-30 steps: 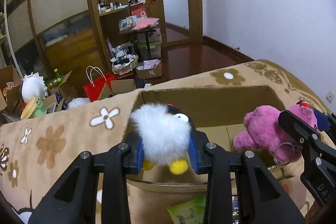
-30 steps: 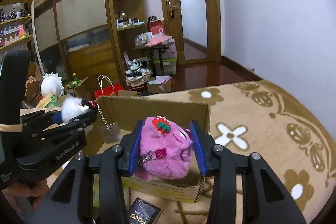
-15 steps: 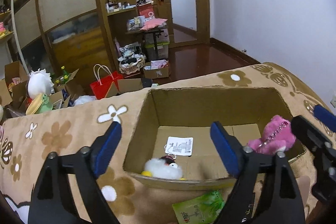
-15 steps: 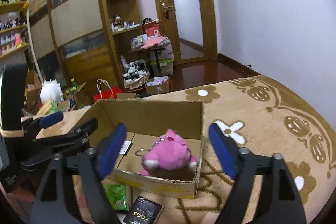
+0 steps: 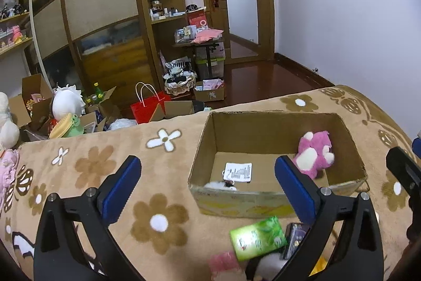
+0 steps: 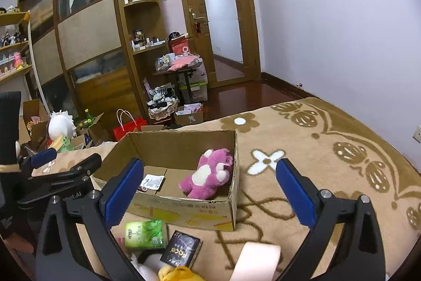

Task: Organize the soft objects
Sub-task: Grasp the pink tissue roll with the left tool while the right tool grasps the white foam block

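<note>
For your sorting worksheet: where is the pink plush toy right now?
The pink plush toy lies inside the cardboard box on the floral blanket, in the box's right half near its right wall, in both wrist views.

One open brown cardboard box [image 5: 273,199] sits on the flower-patterned tan blanket [image 5: 100,167]. Inside it lie two plush toys: one pink fluffy bear [image 6: 208,174] and one small white fluffy toy [image 5: 219,185], plus one white printed paper tag [image 5: 238,171]. In front of the box lie one green packet [image 6: 146,233] and one dark "Face" packet [image 6: 181,249].
</note>
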